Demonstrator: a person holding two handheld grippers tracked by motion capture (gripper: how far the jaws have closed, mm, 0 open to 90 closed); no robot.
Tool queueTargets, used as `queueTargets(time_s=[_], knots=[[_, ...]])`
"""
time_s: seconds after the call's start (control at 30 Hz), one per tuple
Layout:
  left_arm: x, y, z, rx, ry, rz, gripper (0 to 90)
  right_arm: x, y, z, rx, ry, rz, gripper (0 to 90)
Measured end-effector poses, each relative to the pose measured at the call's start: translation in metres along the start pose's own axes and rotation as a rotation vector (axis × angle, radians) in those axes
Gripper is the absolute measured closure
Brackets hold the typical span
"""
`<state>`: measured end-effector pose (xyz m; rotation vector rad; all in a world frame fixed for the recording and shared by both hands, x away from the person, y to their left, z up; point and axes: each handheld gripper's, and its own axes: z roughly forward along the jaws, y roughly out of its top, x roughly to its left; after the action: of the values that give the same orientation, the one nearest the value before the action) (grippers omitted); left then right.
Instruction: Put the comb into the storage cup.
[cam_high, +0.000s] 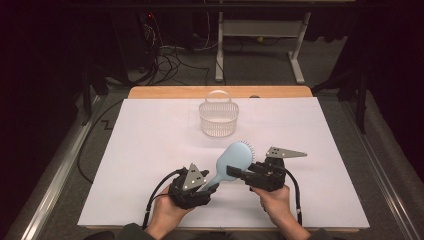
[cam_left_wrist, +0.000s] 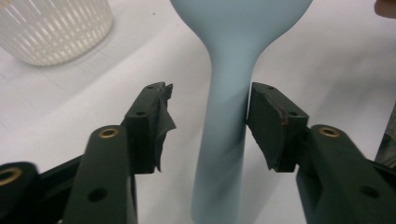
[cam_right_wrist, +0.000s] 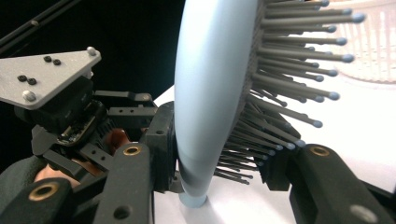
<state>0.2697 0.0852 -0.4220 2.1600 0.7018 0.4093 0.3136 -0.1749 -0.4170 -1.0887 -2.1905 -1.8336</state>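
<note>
- Brush (cam_high: 233, 159): light blue hairbrush, held above the table (cam_high: 150, 150) at about 6 o'clock from the basket (cam_high: 218, 119), near the person's edge. Its head points toward 1 o'clock, its handle toward 7 o'clock; the bristles face the right side.
- Right gripper (cam_high: 235, 172): jaws closed on the lower part of the brush head, one pad on the smooth back, the other pressed into the bristles (cam_right_wrist: 289, 70), as the right gripper view shows. This gripper carries the brush.
- Left gripper (cam_high: 207, 186): jaws part open and astride the handle (cam_left_wrist: 224, 130). In the left gripper view the right pad (cam_left_wrist: 271, 126) lies at or just against the handle, while the left pad (cam_left_wrist: 152, 126) stands clear with a gap. It has no grip on anything.
- Basket: white, slotted, with an arched handle, standing at 12 o'clock on the table, well apart from the brush; nothing can be seen inside it.
- Progress, as judged: the brush is off the table and a hand-over between grippers appears to be in hand. Carrying it to the basket and placing it inside, if that is the aim, remains to be done.
</note>
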Motion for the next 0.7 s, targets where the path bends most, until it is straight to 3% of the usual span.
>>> queueTargets(time_s=[0.17,0.3,0.53,0.7], knots=[[0.008,-0.003,-0.002,-0.053,-0.044,-0.031,42.8,-0.002,0.0,-0.007,-0.006,-0.024,0.005,56.5],[0.014,-0.005,-0.004,-0.065,-0.068,-0.059,41.8,-0.004,0.001,-0.012,-0.005,-0.044,0.004,56.5],[0.022,-0.01,-0.007,-0.081,-0.065,-0.076,40.5,-0.005,0.002,-0.019,-0.008,-0.073,0.016,56.5],[0.029,-0.015,-0.01,-0.089,-0.046,-0.113,39.6,-0.006,0.002,-0.024,-0.007,-0.091,0.019,56.4]])
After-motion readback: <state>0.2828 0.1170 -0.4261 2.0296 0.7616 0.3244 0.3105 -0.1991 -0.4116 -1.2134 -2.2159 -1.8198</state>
